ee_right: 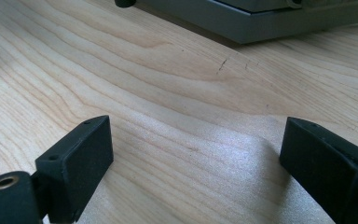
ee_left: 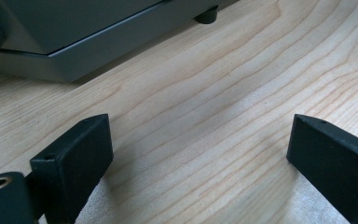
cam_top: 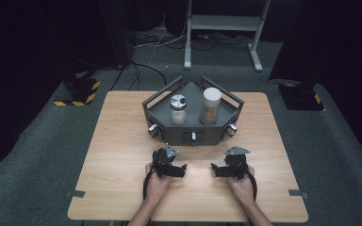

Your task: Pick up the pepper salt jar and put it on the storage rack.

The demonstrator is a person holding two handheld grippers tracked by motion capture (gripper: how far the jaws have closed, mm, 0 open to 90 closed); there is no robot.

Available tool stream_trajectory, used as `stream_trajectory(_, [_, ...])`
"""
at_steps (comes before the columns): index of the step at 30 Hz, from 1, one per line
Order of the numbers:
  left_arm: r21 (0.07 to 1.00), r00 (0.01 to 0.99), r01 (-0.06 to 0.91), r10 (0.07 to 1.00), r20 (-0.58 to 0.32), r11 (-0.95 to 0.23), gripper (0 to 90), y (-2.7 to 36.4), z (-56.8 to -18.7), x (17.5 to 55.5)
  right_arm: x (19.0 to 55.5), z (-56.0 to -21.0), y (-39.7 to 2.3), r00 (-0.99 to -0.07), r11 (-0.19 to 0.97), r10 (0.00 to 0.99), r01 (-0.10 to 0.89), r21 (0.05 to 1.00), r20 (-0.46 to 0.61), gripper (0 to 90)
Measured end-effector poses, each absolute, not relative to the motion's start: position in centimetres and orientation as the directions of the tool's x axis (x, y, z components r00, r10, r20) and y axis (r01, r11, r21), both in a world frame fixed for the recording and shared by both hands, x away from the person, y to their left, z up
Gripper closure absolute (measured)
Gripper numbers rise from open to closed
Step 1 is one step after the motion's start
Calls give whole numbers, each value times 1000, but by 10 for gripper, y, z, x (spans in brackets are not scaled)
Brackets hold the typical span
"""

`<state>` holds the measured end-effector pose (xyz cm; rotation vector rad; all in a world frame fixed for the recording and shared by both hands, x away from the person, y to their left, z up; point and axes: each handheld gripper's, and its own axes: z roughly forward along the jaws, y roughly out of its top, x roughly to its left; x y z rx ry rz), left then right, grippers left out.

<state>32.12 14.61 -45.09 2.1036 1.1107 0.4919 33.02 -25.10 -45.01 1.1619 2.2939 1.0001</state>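
A dark grey angular tray (cam_top: pixel 162 113) stands at the middle back of the wooden table (cam_top: pixel 118 141). In it stand a clear shaker with a metal cap (cam_top: pixel 178 109) and a taller jar with a white lid and brown contents (cam_top: pixel 210 106). My left gripper (cam_top: pixel 183 167) rests low on the table in front of the tray, jaws wide apart with bare wood between them (ee_left: pixel 200 144). My right gripper (cam_top: pixel 214 166) lies beside it, its tips facing the left one, also open over bare wood (ee_right: pixel 196 149). The tray's base (ee_left: pixel 74 51) sits just ahead of each gripper (ee_right: pixel 261 21).
Knobs and a small handle (cam_top: pixel 193 136) line the tray's front faces. Beyond the table lie a grey floor, cables, a white metal frame (cam_top: pixel 226 23) and yellow-black striped stands (cam_top: pixel 78 92). Bare wood stretches to either side of the hands.
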Motion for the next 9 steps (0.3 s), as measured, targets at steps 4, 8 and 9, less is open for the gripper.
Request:
stream_trajectory(4, [729,560,564,828,8,-389,67,146,-451,321,330,-450,-251,-586,405,810,540,738,-16,89])
stream_trajectory(8, [729,561,562,827,11,-391,67,146,-451,321,330,-450,-251,-586,405,810,540,738,-16,90])
stream_trajectory(9, [729,562,562,827,11,-391,68,146,-451,321,330,-450,-251,-586,405,810,540,738,-16,89])
